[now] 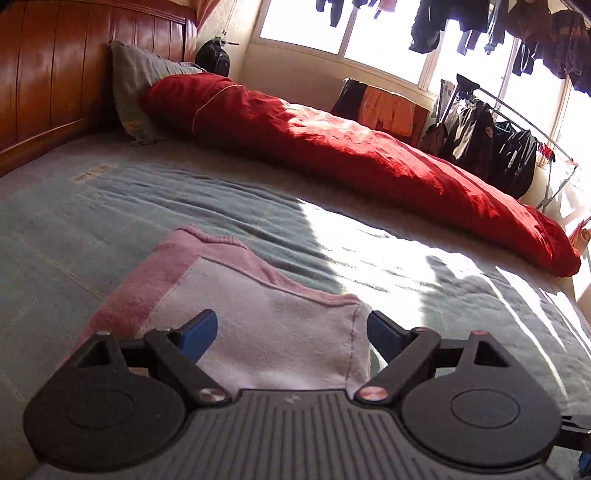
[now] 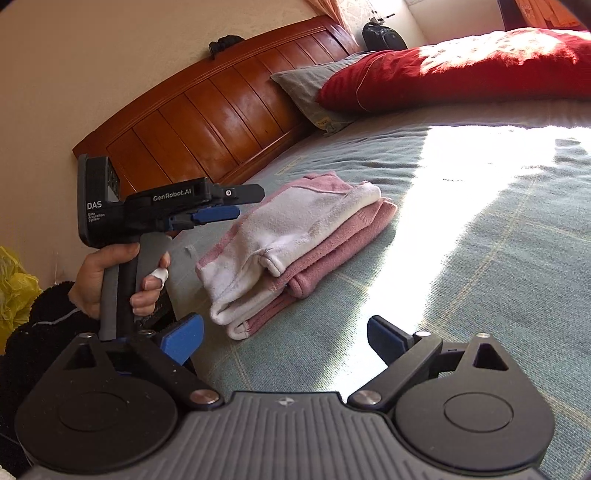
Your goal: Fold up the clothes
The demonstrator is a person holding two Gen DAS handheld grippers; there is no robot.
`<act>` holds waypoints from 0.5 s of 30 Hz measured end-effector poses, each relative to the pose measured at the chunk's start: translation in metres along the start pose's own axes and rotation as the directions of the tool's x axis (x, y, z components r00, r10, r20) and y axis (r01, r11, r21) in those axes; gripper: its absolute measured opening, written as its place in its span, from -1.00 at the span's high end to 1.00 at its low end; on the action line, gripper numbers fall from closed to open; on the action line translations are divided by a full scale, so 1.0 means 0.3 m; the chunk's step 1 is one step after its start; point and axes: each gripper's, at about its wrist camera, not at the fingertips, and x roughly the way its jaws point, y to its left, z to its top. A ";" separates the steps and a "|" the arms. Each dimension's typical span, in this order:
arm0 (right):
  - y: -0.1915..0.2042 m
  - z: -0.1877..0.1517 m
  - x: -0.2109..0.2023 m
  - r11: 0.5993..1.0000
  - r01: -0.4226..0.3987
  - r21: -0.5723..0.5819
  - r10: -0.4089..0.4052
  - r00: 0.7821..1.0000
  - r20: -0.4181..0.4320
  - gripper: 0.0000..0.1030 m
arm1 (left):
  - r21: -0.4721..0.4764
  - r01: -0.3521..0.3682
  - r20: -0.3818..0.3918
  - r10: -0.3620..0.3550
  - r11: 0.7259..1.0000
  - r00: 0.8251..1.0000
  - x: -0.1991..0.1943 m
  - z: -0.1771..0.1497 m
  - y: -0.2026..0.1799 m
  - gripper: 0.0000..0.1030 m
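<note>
Both grippers — left point(image 1: 291, 332), right point(image 2: 286, 339) — gaping, holding nothing; risk: snagging folded pink-and-white garment point(image 2: 295, 243) on retreat, undoing loose top layer.

From my left wrist view, the near part of the folded pink and white garment point(image 1: 266, 332) vanishes behind my gripper's body at the bottom of the frame. The hanging clothes point(image 1: 491, 26) at the upper right are cut by the top edge, and the window glare washes out everything behind them. A small label on the bed cover point(image 1: 92, 173) at left is too blurred to read. From my right wrist view, my sleeve point(image 2: 33, 332) runs off the left edge.
</note>
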 end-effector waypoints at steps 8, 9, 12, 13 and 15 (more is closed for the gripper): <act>-0.038 0.001 -0.009 1.000 0.002 0.004 -0.002 1.000 -0.011 -0.91 | -0.118 -0.054 -0.147 0.036 0.992 0.988 0.176 0.024 0.140 -0.73; -0.045 0.001 -0.008 1.000 0.002 0.010 -0.002 1.000 -0.010 -0.91 | -0.116 -0.054 -0.149 0.036 0.992 0.988 0.166 0.041 0.131 -0.73; -0.059 0.003 -0.003 0.999 -0.006 0.037 0.006 1.000 -0.004 -0.91 | -0.099 -0.042 -0.111 0.031 0.994 0.993 0.160 0.097 0.117 -0.73; -0.060 0.002 -0.002 0.999 -0.012 0.044 0.013 1.000 -0.003 -0.91 | -0.104 -0.046 -0.104 0.035 0.993 0.994 0.174 0.115 0.117 -0.73; -0.058 0.001 -0.002 0.999 -0.015 0.045 0.015 1.000 -0.004 -0.91 | -0.126 -0.045 -0.111 0.031 0.991 0.993 0.226 0.139 0.128 -0.74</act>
